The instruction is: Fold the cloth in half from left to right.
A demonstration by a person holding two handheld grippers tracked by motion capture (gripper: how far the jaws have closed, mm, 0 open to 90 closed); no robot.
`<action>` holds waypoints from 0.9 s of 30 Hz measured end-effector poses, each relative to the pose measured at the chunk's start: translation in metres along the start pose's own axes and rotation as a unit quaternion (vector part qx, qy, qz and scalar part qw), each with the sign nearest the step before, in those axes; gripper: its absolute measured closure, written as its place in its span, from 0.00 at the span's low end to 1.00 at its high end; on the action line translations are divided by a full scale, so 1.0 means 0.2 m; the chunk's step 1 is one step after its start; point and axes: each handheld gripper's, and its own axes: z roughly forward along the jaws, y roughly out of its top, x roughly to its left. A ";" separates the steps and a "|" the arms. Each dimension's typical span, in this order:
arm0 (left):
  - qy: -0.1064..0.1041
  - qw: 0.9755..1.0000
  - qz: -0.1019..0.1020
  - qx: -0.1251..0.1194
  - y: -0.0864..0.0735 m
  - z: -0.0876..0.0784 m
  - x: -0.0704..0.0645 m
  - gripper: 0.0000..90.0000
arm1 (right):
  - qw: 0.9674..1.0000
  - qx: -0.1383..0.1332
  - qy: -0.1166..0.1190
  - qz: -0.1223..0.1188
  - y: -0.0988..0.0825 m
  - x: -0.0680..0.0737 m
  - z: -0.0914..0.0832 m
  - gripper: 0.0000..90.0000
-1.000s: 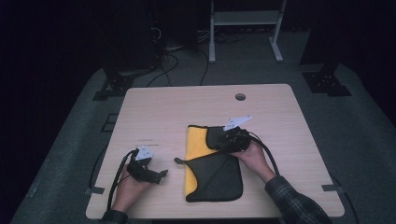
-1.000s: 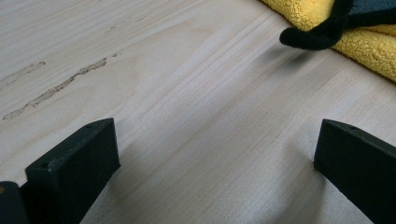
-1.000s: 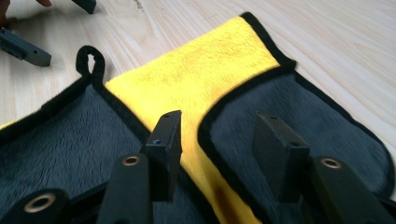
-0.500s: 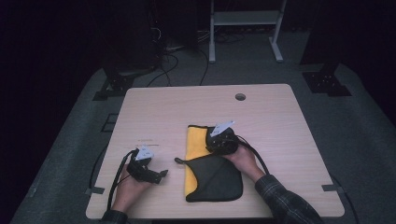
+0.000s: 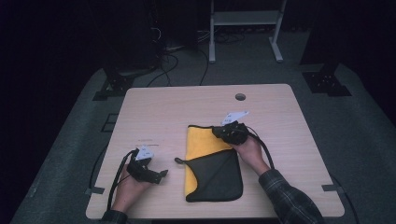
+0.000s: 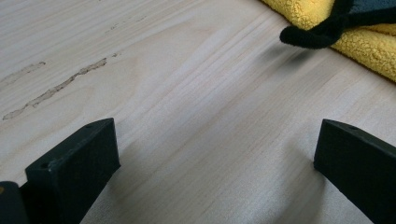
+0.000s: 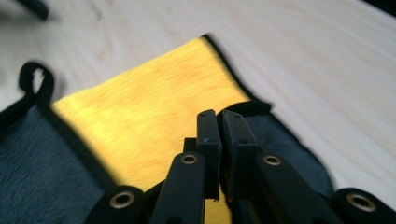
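the left gripper (image 5: 161, 174) rests low near the front edge of the table (image 5: 159, 112), held in the person's left hand (image 5: 127, 190), and its jaws stand wide apart with only bare wood between them; in the left gripper view the two black jaws rise from the bottom corners and the pale wood grain lies between them, with the cloth's black loop (image 6: 308, 35) further ahead at the upper right. just to the right of this gripper, near the middle of the table, lies the cloth (image 5: 212, 161), flat on the wood, yellow on one face and dark grey on the other, with one corner folded over so that the dark face covers its nearer part and the yellow face shows at the left and far side. the right gripper (image 5: 217, 131) is at the far right part of the cloth, held in the right hand (image 5: 250, 153) with a plaid sleeve (image 5: 287, 198) behind it. its jaws have just been closing, and in the right gripper view they are pressed together on the black-edged corner of the cloth (image 7: 140, 116), which bends up around the tips. beyond the cloth there is a small round hole (image 5: 240, 97) in the table near the far edge.
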 end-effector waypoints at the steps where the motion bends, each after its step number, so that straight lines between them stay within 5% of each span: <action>1: 0.000 1.000 -0.001 0.000 0.00 0.00 0.00 0.00 | 1.000 -0.002 -0.002 0.006 0.00 -0.02 -0.01 0.95; 6: -0.001 1.000 -0.001 0.000 0.00 0.00 0.00 0.00 | 0.999 -0.015 -0.016 0.036 0.00 -0.14 -0.04 0.95; 14: 0.000 1.000 -0.001 0.000 0.00 0.00 0.00 0.00 | 0.997 0.007 -0.043 0.068 -0.08 -0.29 0.00 0.96; 21: 0.001 1.000 -0.002 0.000 0.00 0.00 0.00 0.00 | 0.995 0.036 -0.054 0.079 -0.16 -0.34 0.07 0.95; 24: 0.001 1.000 -0.002 0.000 0.00 0.00 0.00 0.00 | 0.993 0.033 -0.071 0.083 -0.17 -0.35 0.07 0.83; 27: 0.001 1.000 -0.003 0.000 0.00 0.00 0.00 0.00 | 0.992 0.010 -0.075 0.097 -0.16 -0.37 0.02 0.82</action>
